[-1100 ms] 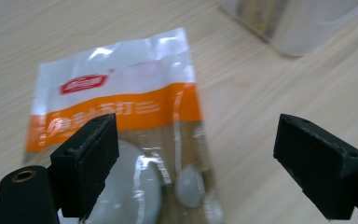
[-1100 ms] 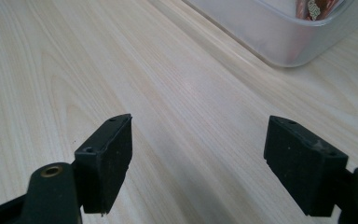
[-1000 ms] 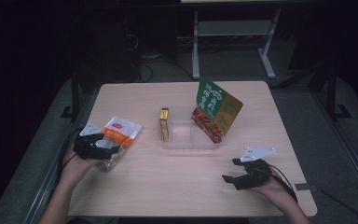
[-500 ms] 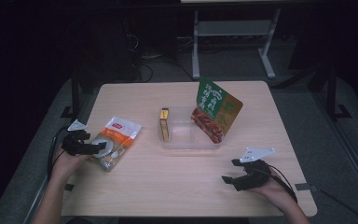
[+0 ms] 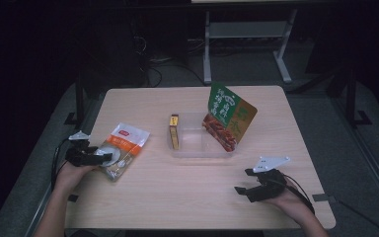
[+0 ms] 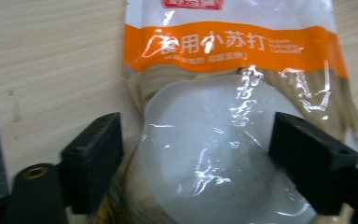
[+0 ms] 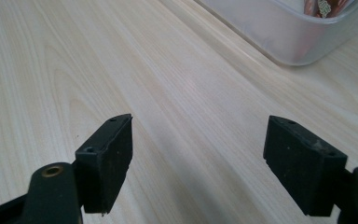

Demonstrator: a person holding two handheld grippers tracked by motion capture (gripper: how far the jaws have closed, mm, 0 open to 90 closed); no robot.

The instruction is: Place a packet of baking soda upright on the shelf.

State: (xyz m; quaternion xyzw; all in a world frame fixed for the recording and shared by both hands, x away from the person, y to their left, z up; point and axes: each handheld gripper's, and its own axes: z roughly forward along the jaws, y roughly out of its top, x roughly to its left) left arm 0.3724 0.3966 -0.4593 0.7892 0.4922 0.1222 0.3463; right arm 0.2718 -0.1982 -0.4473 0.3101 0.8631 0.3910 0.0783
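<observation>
- Left gripper view: the left gripper [image 6: 200, 154] has its jaws spread wide on either side of the baking soda pouch [image 6: 233, 116], one at lower left of the frame, one at lower right. They have just been closing a little, with the pouch between them; I cannot see either jaw pressing the film yet.
- High view: the pouch [image 5: 123, 148] lies flat at the left of the table [image 5: 177, 197], the left gripper [image 5: 98, 158] at its near end.
- Judgement: for a sound grip, close on the bulging white lower half, not the loose glossy film, which looks likely to slip or crumple.
- Right gripper [image 5: 246, 185] rests at lower right of the high view, jaws wide apart, nothing between them; its own view shows bare wood under the gripper [image 7: 198, 163].
- Around: clear plastic tray [image 5: 197, 148] at table centre, a green and red snack bag [image 5: 229, 121] leaning in its right end, a small yellow box [image 5: 174, 132] upright at its left end.
- Judgement: nothing blocks the way from pouch to tray; the box is the nearest thing to knock.
</observation>
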